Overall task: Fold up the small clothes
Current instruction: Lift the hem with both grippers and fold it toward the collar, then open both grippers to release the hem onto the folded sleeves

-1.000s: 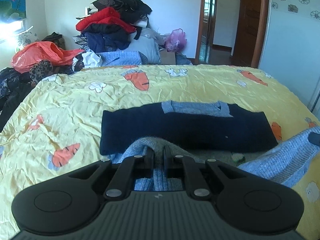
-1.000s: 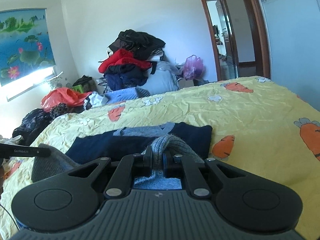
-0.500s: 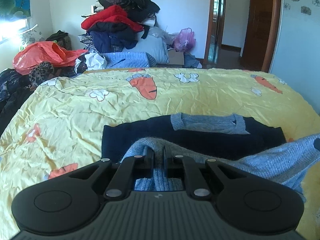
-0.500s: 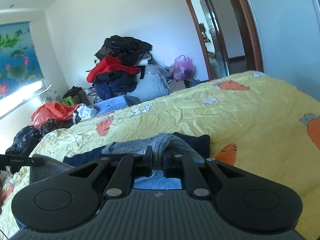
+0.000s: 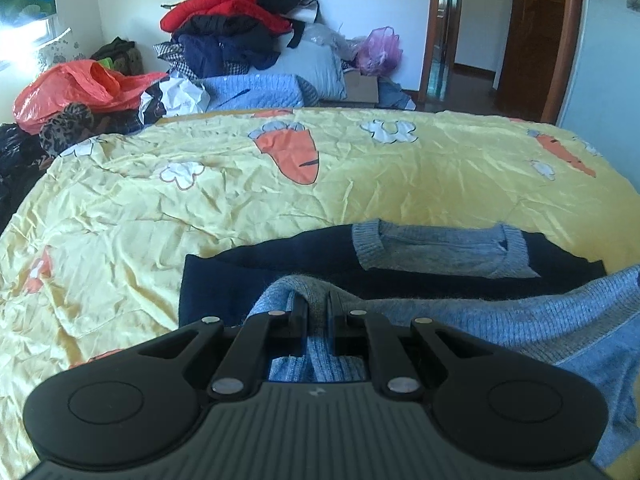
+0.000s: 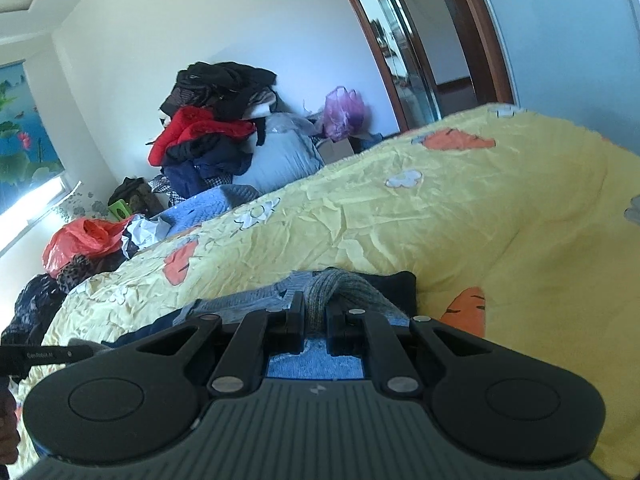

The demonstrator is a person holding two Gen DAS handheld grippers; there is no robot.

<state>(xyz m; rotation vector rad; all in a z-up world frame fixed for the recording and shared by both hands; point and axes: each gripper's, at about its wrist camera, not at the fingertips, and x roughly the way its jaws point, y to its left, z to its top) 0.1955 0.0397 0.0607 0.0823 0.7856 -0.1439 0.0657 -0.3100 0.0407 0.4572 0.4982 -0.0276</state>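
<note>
A small navy sweater [image 5: 400, 276] with a grey-blue knit collar lies flat on the yellow carrot-print bedspread [image 5: 200, 208]. Its grey-blue ribbed hem [image 5: 520, 320] is lifted and stretched over the navy body between my two grippers. My left gripper [image 5: 317, 304] is shut on the hem's left corner, which bunches over its fingertips. In the right wrist view my right gripper [image 6: 316, 306] is shut on the other corner of the same hem [image 6: 340, 284], above the sweater's right edge [image 6: 400, 284]. The lower part of the sweater is hidden behind the gripper bodies.
A heap of clothes [image 5: 240, 20] stands against the far wall beyond the bed. A red plastic bag [image 5: 72, 88] and dark garments lie off the bed's left side. A purple bag [image 5: 380, 50] sits by the open doorway [image 5: 460, 32]. The other gripper's edge [image 6: 40, 354] shows at left.
Both grippers have carried the ribbed hem forward over the navy body toward the collar and sunk a little. The right gripper has rolled, tilting its view. Both grips are unchanged.
</note>
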